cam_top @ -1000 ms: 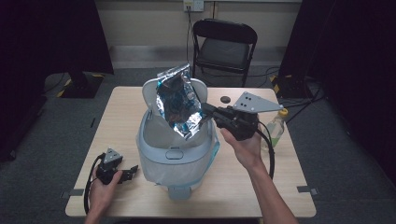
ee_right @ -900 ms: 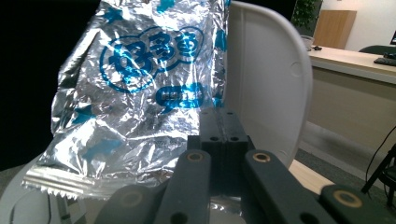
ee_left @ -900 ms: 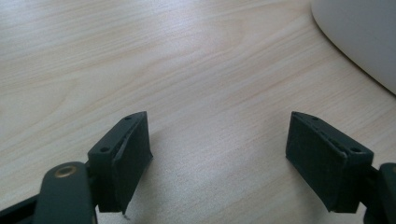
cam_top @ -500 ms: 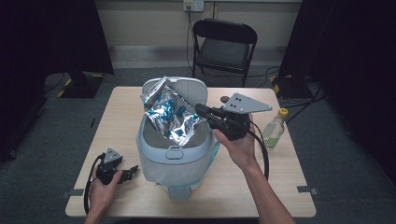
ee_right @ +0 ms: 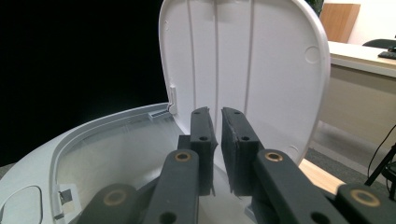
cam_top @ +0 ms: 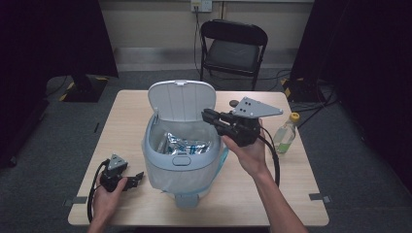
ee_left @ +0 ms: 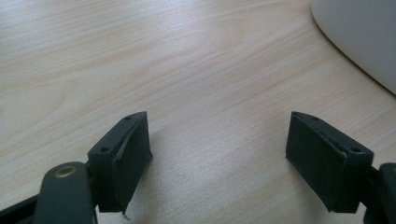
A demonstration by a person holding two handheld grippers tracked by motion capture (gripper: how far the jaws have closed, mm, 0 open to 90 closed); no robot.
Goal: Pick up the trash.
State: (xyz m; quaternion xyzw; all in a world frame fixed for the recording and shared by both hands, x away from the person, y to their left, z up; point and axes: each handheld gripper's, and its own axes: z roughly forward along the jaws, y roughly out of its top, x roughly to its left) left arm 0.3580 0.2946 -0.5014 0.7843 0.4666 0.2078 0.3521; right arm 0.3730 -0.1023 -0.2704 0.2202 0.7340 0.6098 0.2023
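Nearest the person, the left gripper rests low on the pale wooden table, its jaws spread wide with only bare wood grain between them in the left gripper view. Just beside it stands the light blue-grey plastic bin with a clear liner, its white domed lid raised upright at the back. A crumpled silver foil bag with blue print lies inside the bin, below the rim; its lettering is too small to read. The right gripper hovers level over the bin's right side, above the bag. Its jaws have just been opening and stand a narrow slit apart, nothing between them. Farther right a clear plastic bottle with a yellow cap stands on the table. Beyond the table sits a black folding chair.
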